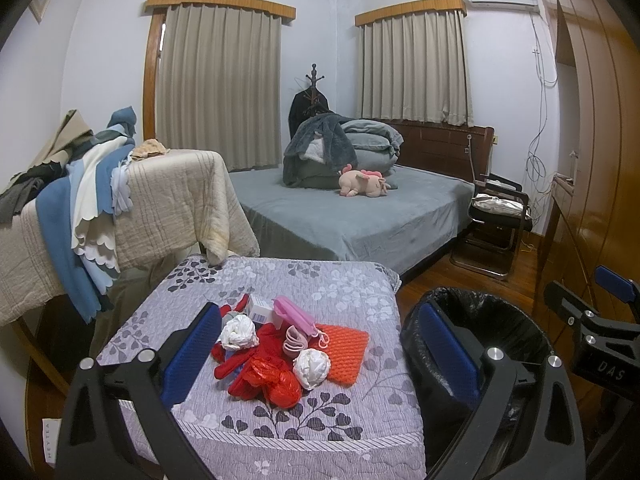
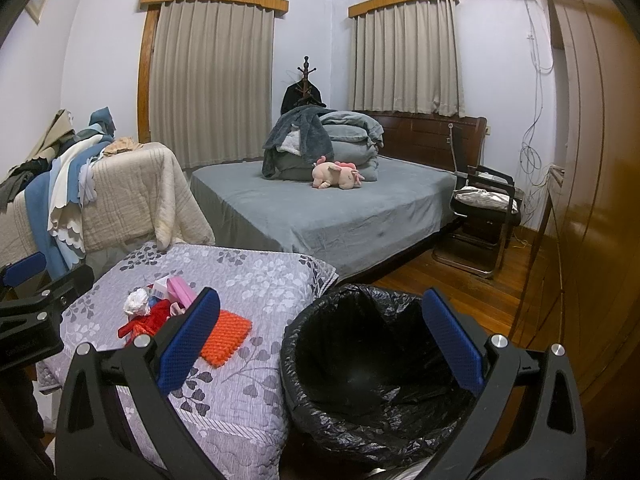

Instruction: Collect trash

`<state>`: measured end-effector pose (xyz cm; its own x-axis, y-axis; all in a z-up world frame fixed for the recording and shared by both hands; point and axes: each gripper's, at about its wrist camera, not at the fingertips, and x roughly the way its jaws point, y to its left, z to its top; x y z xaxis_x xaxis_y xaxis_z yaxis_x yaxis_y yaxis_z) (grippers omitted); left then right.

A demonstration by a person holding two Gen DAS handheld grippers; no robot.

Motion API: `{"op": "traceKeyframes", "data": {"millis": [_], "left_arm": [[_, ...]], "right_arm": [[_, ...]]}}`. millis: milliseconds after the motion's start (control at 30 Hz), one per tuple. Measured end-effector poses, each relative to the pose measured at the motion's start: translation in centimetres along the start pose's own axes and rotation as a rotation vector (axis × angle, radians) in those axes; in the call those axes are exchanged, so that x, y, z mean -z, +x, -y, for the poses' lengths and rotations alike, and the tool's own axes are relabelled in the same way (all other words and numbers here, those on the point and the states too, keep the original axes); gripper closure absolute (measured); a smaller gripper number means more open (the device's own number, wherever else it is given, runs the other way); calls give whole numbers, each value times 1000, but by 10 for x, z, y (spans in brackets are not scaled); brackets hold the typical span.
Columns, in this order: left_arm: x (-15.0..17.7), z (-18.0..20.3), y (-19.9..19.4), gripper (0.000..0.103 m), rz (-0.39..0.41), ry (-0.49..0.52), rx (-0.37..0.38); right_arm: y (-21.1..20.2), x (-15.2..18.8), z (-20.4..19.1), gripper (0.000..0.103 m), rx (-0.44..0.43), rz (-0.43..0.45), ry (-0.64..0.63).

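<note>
Both tools hang wide open with nothing between their blue ribbed pads. The left gripper (image 1: 320, 356) points at the heap on the quilted table; the right gripper (image 2: 320, 344) hovers over the mouth of the trash bin (image 2: 360, 360), whose crinkly black liner looks empty as far as I can see.

Just ahead of the left gripper lie the likely pieces of trash: a crumpled white tissue ball (image 1: 239, 332) close by its left pad, a second white wad (image 1: 311, 368) nearer the middle, and a shiny red plastic bag (image 1: 276, 384), thin and wrinkled, in front of both. They are tangled with things that may not be rubbish: a red knitted cloth (image 1: 272, 340), an orange bumpy mat (image 1: 345, 354), a pink hard case (image 1: 294, 314) and a small white carton (image 1: 260, 307) farther off.

My worry is the mix. The paper balls are soft and light, so a pinch could squash them flat or drag the red fabric along, since the nearer wad rests against it. The slick bag could slip from the pads or snag on the knit. The bin stands to the right of the left gripper, beside the table's edge (image 1: 394, 280), and a loose drop could miss its sagging, floppy rim.
</note>
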<state>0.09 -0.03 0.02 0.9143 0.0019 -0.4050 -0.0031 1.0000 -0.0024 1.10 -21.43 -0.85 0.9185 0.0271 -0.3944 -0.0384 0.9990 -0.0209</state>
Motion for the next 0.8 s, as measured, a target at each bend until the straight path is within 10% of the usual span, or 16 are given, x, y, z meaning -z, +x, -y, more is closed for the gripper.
{"op": "traceKeyframes", "data": {"millis": [800], "left_arm": [[2, -6, -1, 6, -3, -1, 0]], "right_arm": [[3, 0, 1, 5, -1, -3, 2]]}}
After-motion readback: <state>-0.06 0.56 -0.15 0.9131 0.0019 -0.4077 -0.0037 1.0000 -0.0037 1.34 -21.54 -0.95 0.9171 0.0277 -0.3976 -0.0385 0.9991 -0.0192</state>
